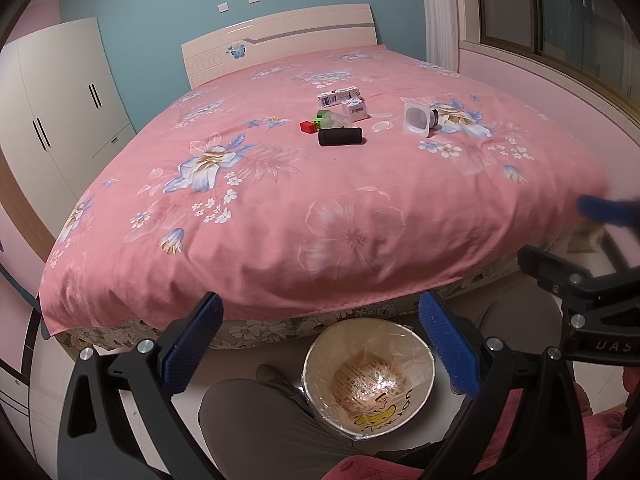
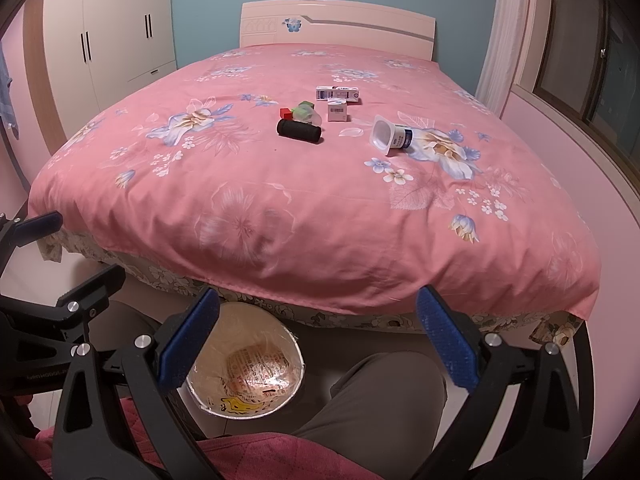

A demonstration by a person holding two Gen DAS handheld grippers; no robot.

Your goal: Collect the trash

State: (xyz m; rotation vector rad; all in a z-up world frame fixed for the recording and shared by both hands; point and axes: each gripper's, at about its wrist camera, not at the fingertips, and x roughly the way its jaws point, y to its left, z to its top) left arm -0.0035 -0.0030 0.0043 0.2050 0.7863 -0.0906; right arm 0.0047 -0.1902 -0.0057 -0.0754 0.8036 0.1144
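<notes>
While over bin [image 1: 420, 364], left gripper [image 1: 322, 344], right gripper [image 2: 318, 338] jaws wide apart, empty.

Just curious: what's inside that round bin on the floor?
The bin holds a clear plastic liner with one printed, shiny wrapper at the bottom. Anything beneath the wrapper is hidden.

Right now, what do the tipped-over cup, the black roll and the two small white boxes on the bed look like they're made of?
The cup looks like thin, glossy white plastic with a printed label, probably a yogurt pot. The black roll looks matte and soft, perhaps foam or fabric; hard to tell. The small white boxes look like printed cardboard, with sharp folded edges and a barcode.
</notes>
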